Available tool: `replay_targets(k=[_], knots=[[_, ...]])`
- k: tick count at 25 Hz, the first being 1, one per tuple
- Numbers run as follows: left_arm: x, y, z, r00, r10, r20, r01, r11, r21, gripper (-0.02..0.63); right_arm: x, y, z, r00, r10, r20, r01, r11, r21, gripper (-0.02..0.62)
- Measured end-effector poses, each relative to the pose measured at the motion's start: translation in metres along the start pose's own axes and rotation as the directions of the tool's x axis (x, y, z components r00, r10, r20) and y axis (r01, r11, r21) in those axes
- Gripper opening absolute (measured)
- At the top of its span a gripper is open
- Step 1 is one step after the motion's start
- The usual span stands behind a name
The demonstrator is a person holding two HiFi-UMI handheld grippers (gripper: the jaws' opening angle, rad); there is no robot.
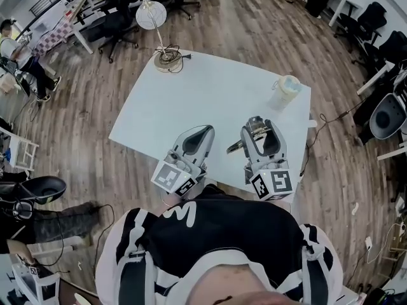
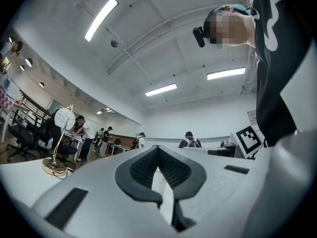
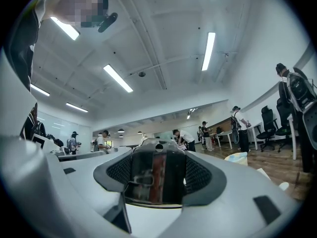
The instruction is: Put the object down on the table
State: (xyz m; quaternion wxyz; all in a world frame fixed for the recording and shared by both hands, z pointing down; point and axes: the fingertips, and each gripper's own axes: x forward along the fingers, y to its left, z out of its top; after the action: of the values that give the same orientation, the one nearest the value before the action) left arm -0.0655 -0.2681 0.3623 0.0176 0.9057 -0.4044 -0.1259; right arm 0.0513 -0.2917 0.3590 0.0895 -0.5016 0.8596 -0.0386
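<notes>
Right gripper [image 1: 259, 129] pinches a rigid, probably hefty dark tool [image 3: 156, 175] mid-body above the near table [image 1: 191, 100] edge; left gripper [image 1: 201, 132] jaws meet, empty.

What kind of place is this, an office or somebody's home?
Most likely an open-plan office or lab, not a home. Black office chairs stand around on a wooden floor, long ceiling strip lights run overhead, and several people stand working in the background.

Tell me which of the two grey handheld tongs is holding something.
The right tongs, closed on a dark, partly metallic object; the left tongs are shut with nothing between them.
</notes>
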Motion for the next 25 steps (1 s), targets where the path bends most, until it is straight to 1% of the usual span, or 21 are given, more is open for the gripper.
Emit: replay_targets(k=[7,12,18,21,25], knots=[[0.030,0.052,-0.001,0.999,-0.033,-0.019,0.033,0.999,-0.006,0.005,0.057,-0.006,-0.005,1.000,-0.022,0.005,0.022,1.000,0.006,0.298],[0.044,0.068,-0.002,0.998,-0.061,-0.027,0.061,0.998,-0.015,0.005,0.077,-0.008,-0.010,0.999,-0.036,-0.005,0.036,0.999,0.013,0.298],[0.054,0.076,-0.009,0.999,-0.044,-0.026,0.043,0.998,-0.044,0.005,0.081,-0.016,-0.015,0.998,-0.042,-0.041,0.043,0.999,0.010,0.298],[0.053,0.077,-0.010,0.999,-0.020,-0.028,0.019,0.998,-0.062,0.005,0.081,-0.022,-0.016,0.997,-0.043,-0.060,0.043,0.999,0.004,0.298],[0.051,0.086,-0.005,1.000,0.007,-0.017,-0.008,0.998,-0.055,0.005,0.088,-0.027,-0.013,0.997,-0.034,-0.066,0.032,0.999,-0.025,0.298]])
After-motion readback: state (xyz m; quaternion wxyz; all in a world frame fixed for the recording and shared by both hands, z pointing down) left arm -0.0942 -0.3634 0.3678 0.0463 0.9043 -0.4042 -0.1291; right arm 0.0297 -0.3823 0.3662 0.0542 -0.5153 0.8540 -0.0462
